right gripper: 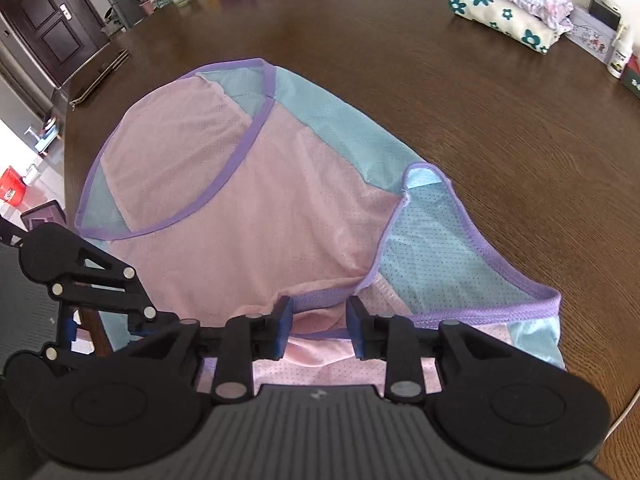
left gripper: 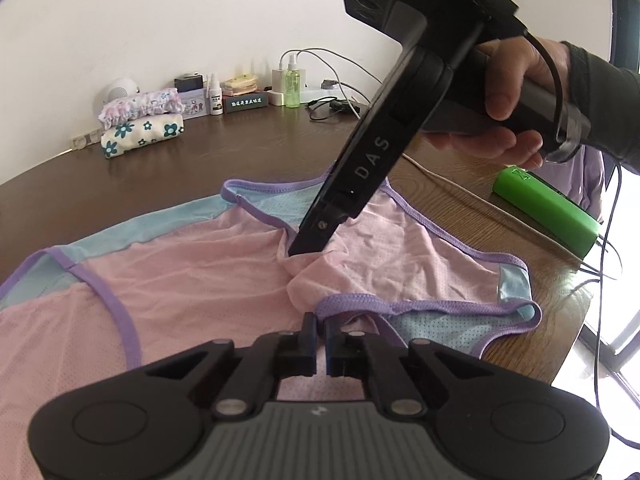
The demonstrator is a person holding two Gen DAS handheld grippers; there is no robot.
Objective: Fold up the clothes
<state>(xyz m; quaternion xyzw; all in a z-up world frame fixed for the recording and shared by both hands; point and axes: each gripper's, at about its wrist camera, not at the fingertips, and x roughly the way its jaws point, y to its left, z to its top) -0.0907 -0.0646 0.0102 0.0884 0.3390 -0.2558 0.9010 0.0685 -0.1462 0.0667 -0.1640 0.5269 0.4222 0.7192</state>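
A pink mesh top (left gripper: 192,268) with light blue panels and purple trim lies spread on the dark wooden table (left gripper: 248,148); it also shows in the right wrist view (right gripper: 256,208). My left gripper (left gripper: 320,320) is shut on the purple trimmed edge at the garment's near side. My right gripper (right gripper: 320,320) is open, its jaws on either side of a raised pink fold with purple trim. In the left wrist view the right gripper (left gripper: 304,250) points down into the middle of the garment, held by a hand (left gripper: 516,92).
Two folded clothes (left gripper: 140,120) are stacked at the table's back left, also in the right wrist view (right gripper: 508,8). Bottles, boxes and cables (left gripper: 296,88) line the wall. A green device (left gripper: 548,208) lies at the right edge. The left gripper's body (right gripper: 96,288) sits low left.
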